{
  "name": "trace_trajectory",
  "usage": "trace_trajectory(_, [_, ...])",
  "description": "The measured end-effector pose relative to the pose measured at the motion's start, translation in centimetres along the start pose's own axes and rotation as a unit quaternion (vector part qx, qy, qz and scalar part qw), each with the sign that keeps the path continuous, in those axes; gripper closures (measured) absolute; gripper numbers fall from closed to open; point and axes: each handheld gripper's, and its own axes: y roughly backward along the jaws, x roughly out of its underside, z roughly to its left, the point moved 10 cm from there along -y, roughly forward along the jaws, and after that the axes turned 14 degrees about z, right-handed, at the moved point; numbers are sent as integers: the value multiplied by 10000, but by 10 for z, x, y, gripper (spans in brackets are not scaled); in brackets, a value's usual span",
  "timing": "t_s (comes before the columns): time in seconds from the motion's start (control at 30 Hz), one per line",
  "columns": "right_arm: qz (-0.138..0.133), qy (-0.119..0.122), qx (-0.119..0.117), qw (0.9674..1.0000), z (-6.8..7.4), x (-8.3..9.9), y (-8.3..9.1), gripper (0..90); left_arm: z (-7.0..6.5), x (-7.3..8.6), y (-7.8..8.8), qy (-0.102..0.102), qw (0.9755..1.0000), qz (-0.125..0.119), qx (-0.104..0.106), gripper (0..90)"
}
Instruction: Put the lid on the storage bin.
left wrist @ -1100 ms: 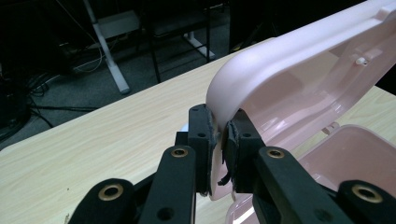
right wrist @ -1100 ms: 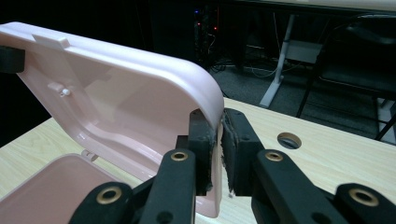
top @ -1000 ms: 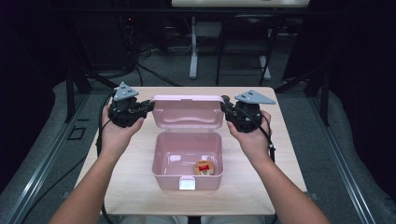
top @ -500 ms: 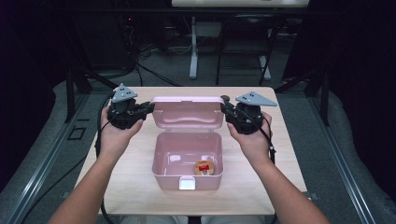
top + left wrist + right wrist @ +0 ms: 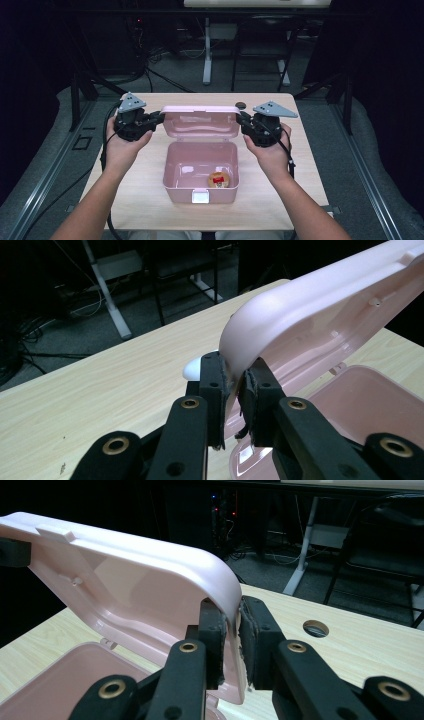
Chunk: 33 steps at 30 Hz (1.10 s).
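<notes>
A pink plastic box (image 5: 201, 172) stands open near the middle of the light wooden surface (image 5: 145, 197), its front latch toward the person. Its lid (image 5: 201, 121) is hinged at the far edge and stands raised behind the tub, tilted so that its inner side faces the person. The left gripper (image 5: 156, 120) is clenched on the lid's left end: in the left gripper view the two black fingers (image 5: 214, 390) press the rounded corner of the lid (image 5: 320, 315) between their pads, with the thin plastic rim pinched in the narrow gap. The right gripper (image 5: 242, 121) grasps the lid's right end in the same way; in the right gripper view its fingers (image 5: 256, 635) close on the curved corner of the lid (image 5: 125, 580), one pad on the outer face and one on the inner. Each gripper is held in a hand, the left hand (image 5: 120, 150) and the right hand (image 5: 272, 152) lying at either side of the box, with the forearms coming in from the near edge of the surface. Inside the tub, near its front right corner, lies a small round brownish thing with a red mark (image 5: 219, 180); what it is cannot be told. A round cable hole (image 5: 316, 628) sits in the surface beyond the right gripper, near the far edge.
</notes>
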Motion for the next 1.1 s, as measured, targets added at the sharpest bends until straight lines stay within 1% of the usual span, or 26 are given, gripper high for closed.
trace_trajectory(0.07, [7,-2,0,10000,0,1,0,795,-1,1,1,3,10000,15,31,802])
trace_trajectory(0.27, [-33,-9,-3,10000,2,3,2,793,-3,3,3,-39,10000,-17,11,800])
trace_trajectory(0.33, [-61,9,-1,10000,3,4,3,793,-3,4,4,-20,10000,-38,22,800])
trace_trajectory(0.43, [-105,109,81,9999,4,5,3,795,-4,5,4,-31,10000,-48,23,799])
trace_trajectory(0.57, [-127,94,60,9999,4,7,4,795,-5,6,5,-28,10000,-52,4,799])
trace_trajectory(0.8, [-147,92,26,9998,6,9,6,792,-7,9,7,-41,10000,-48,45,796])
trace_trajectory(1.1, [-111,75,-53,9999,8,15,11,789,-12,16,11,-63,9999,-82,107,791])
